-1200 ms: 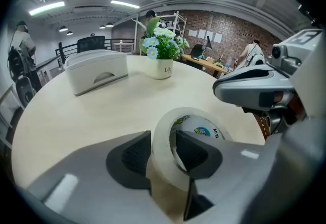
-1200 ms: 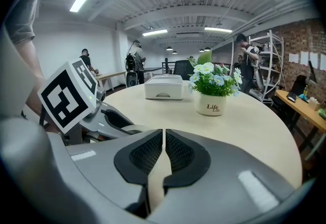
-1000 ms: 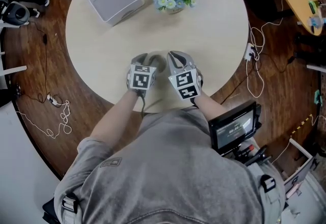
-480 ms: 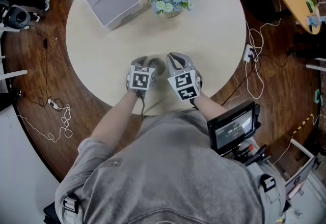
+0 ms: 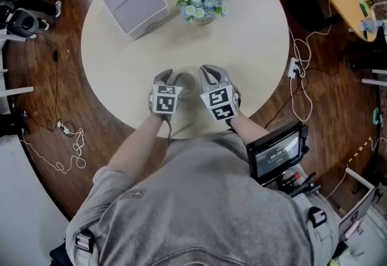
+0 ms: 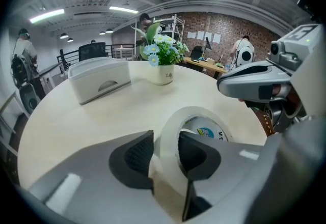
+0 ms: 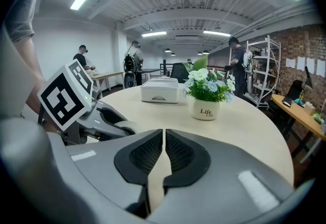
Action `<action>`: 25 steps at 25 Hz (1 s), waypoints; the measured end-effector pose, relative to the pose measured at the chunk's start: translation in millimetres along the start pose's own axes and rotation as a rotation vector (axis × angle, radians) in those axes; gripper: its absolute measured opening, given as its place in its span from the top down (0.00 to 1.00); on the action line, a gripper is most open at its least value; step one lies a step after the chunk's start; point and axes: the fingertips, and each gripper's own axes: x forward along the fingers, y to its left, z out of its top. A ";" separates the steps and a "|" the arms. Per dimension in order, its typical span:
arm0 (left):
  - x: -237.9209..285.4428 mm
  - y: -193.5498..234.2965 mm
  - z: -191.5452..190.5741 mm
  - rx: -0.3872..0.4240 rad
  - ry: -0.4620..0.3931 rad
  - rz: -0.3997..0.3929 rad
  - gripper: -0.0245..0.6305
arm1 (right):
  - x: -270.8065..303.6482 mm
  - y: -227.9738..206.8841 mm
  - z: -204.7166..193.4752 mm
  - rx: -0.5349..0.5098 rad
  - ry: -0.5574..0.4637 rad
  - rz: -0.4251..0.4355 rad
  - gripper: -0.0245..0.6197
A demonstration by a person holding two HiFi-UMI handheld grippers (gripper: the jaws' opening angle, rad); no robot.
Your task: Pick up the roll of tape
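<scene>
Two jaws of the L gripper (image 6: 162,152) straddle the tape's (image 6: 169,139) near wall: one pad outside the ring, the other down in the core. That's the relation that counts. They're closing, w/ the wall between them. The inner pad looks to be on the wall, the outer one seems a sliver off, so I judge it's not a firm pinch yet.

Tape sits on the table (image 5: 242,35) near the person's edge, between the two grippers, partly under the L one in the head view. It looks to lie flat or close to it, hole facing up, core label showing. Being round, it has no long axis across the table. Its only axis is the hole's, approx. vertical, and the bite goes across the wall.

R gripper (image 7: 164,152) hangs just beside the roll, jaws together w/ nothing in them. L is the nearer hand by far.
</scene>
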 end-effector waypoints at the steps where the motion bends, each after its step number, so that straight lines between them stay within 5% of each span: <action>1: -2.8 1.1 2.0 0.002 -0.016 0.006 0.77 | -0.8 0.1 0.6 -0.001 -0.003 -0.003 0.91; 25: -113.3 4.1 36.2 0.032 -0.359 0.060 0.77 | -69.8 31.6 37.4 -0.040 -0.153 -0.123 0.92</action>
